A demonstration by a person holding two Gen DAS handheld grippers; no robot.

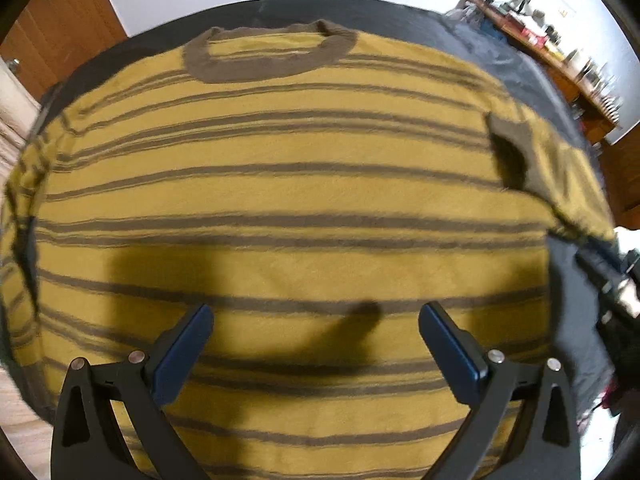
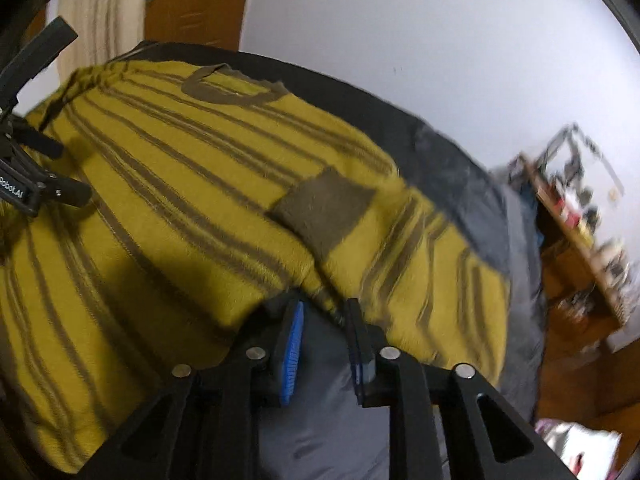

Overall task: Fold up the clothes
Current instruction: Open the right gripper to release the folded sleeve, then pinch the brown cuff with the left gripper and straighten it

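Note:
A mustard-yellow sweater (image 1: 280, 184) with brown stripes lies flat, its brown collar (image 1: 268, 58) at the far end. Its right sleeve is folded inward, so the brown cuff (image 1: 512, 148) rests on the chest. My left gripper (image 1: 316, 312) hovers open over the lower body, nothing between its blue pads. In the right wrist view, the right gripper (image 2: 326, 312) stands nearly closed at the sleeve's (image 2: 420, 280) near fold, with the fabric edge pinched between its tips. The sweater (image 2: 160, 200), cuff (image 2: 324, 208) and left gripper (image 2: 24, 184) also show there.
The sweater lies on a dark grey cover (image 1: 500, 52) that extends right and toward me (image 2: 320, 420). A cluttered wooden shelf (image 1: 560, 48) stands far right. A wooden door (image 1: 68, 20) and a white wall are behind. Pale striped fabric (image 2: 100, 20) hangs at the left.

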